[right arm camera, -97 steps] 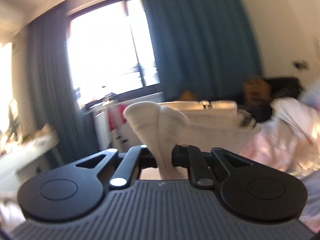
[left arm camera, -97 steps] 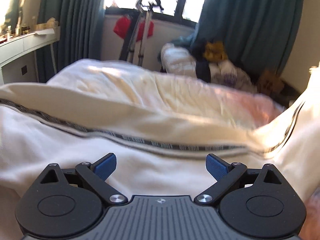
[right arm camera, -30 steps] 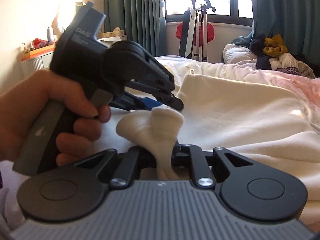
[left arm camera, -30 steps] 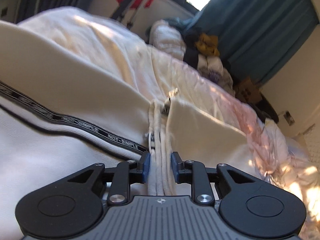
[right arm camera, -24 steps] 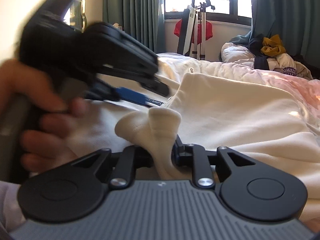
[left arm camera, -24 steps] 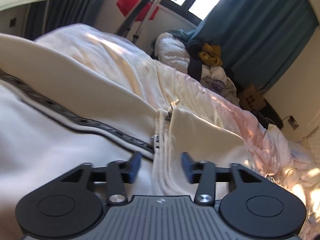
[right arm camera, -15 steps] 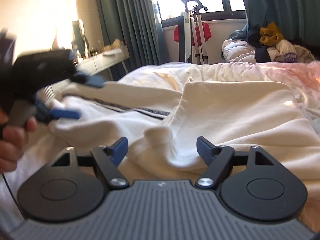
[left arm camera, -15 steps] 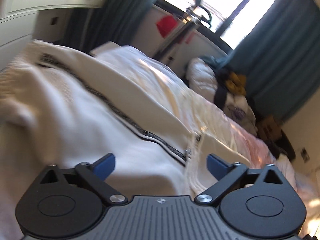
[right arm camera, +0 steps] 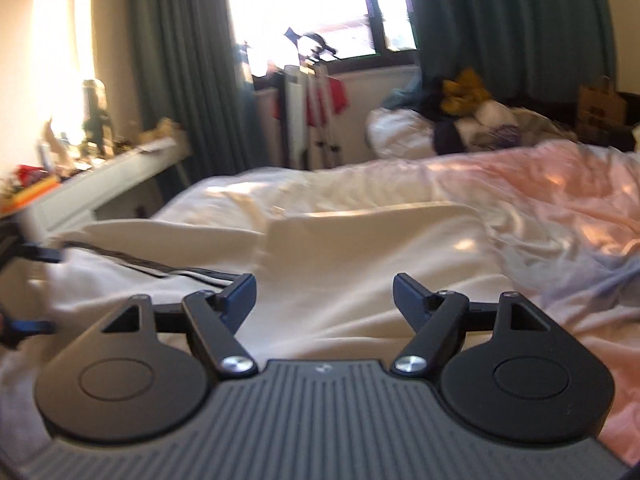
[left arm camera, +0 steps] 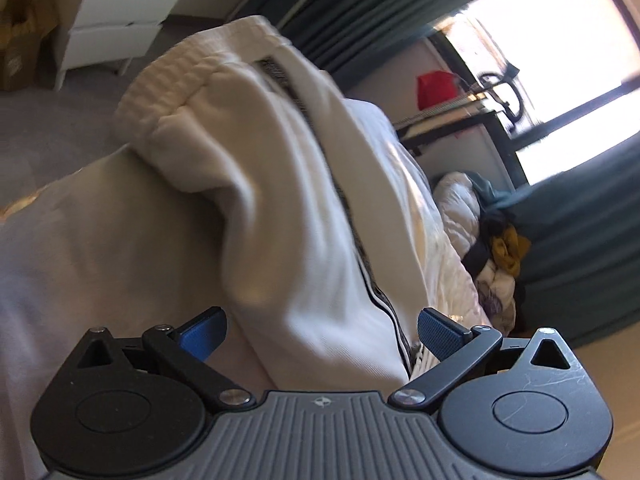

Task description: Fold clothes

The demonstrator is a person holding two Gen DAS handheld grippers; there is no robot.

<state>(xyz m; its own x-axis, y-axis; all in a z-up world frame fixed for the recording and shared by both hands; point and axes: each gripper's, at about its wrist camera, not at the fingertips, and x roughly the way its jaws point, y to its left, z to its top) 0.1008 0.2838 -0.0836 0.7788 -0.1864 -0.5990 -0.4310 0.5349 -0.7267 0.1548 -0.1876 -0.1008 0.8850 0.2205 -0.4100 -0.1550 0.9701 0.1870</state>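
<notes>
A cream garment with a black striped tape (left arm camera: 348, 208) lies spread on the bed. In the left wrist view its ribbed hem (left arm camera: 160, 92) bunches up at the bed's edge. My left gripper (left arm camera: 320, 332) is open, its blue pads wide apart over the fabric and not pressing it. In the right wrist view a folded cream panel (right arm camera: 380, 248) lies flat ahead. My right gripper (right arm camera: 324, 296) stands open just above it, holding nothing. The left gripper (right arm camera: 40, 292) shows blurred at that view's left edge.
A pink and white duvet (right arm camera: 560, 200) covers the bed's right side. A clothes pile (right arm camera: 460, 120) lies at the far end by the curtains. A drying rack (right arm camera: 312, 100) stands under the window. White drawers (left arm camera: 120, 20) and grey carpet (left arm camera: 48, 132) lie beyond the bed's left edge.
Both grippers opened and let go of the cream fabric. The left one swung away to the left and rolled. The right one lifted a little off the folded panel.
</notes>
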